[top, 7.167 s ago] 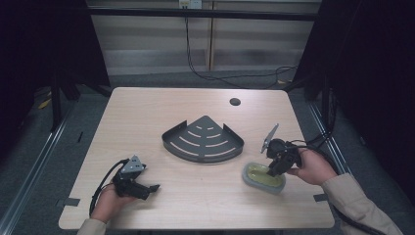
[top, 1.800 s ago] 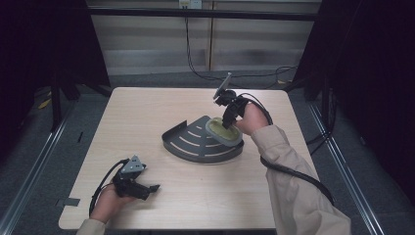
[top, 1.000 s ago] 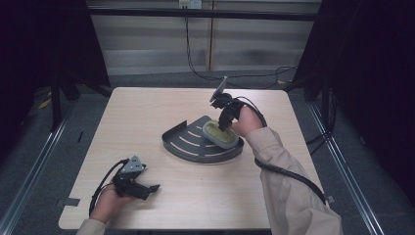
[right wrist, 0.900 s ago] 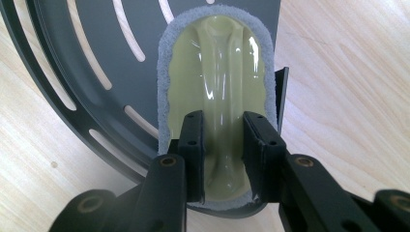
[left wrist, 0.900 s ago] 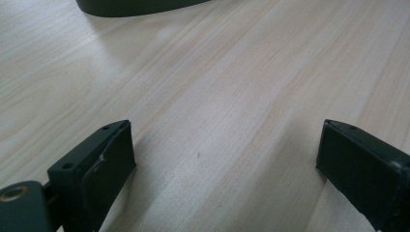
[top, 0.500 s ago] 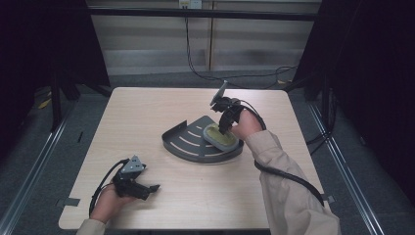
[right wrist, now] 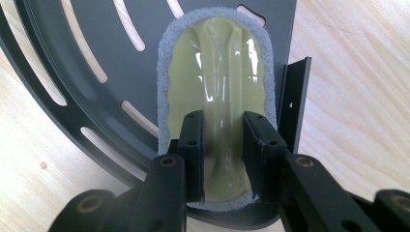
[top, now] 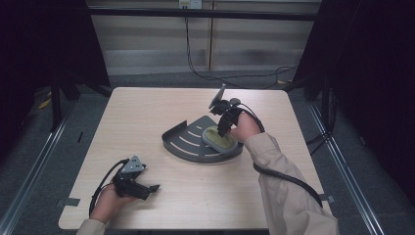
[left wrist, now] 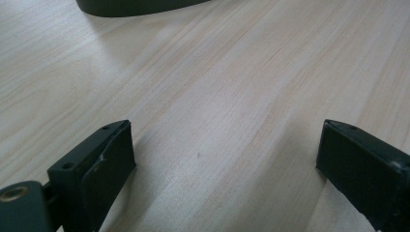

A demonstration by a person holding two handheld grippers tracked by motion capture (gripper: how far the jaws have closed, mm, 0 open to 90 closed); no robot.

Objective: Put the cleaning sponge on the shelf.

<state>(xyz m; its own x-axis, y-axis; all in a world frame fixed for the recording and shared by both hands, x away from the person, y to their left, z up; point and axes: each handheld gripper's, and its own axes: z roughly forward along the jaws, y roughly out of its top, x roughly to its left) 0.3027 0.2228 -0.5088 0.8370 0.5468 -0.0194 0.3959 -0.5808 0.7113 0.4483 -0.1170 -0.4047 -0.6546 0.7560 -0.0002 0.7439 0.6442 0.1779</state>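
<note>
1. Pale green and glossy, the oval sponge (right wrist: 220, 111) with a fuzzy grey rim is lying in the dark metal slotted tray (right wrist: 92, 67), fan-shaped, near the tabletop's (top: 147, 117) middle.
2. The right claw (right wrist: 222, 154) is pinching the sponge's raised central ridge.
3. The left claw (left wrist: 222, 164) is resting wide apart and holding nothing, near the front left corner of the light wood-grain tabletop.

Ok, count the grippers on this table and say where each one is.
2. The left gripper rests at the table's near left, jaws open. The right gripper is over the dark corner tray, shut on the green scrubber's ridge.
</note>
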